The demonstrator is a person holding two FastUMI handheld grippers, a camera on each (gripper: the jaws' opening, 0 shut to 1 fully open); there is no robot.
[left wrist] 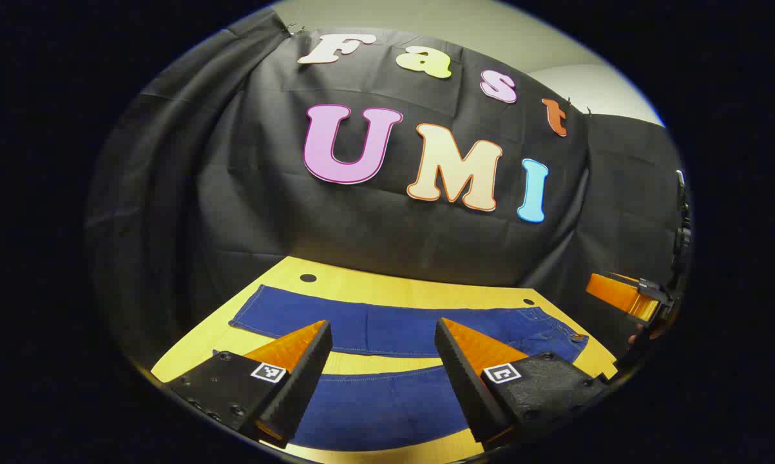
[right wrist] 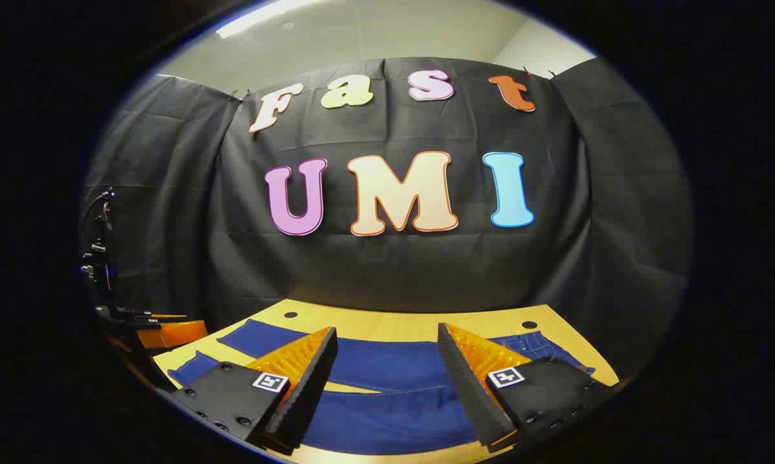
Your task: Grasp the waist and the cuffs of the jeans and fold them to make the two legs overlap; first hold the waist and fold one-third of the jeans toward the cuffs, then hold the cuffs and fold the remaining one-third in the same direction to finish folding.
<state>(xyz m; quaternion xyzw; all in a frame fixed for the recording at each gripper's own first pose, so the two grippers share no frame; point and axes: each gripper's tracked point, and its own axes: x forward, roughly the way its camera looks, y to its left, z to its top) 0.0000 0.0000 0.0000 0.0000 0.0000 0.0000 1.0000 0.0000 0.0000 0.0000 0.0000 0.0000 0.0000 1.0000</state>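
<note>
Dark blue jeans lie flat on the wooden table, legs spread apart with a strip of table between them, waist at the right and cuffs at the left. My left gripper hovers open above the legs' middle. In the right gripper view the same jeans lie across the table, and my right gripper stands open over them with nothing between its fingers. The right gripper also shows at the far right of the left gripper view, and the left gripper at the left of the right gripper view.
The black booth wall rises right behind the table's far edge. Two dark holes mark the table's far corners. A stand with cables is at the left.
</note>
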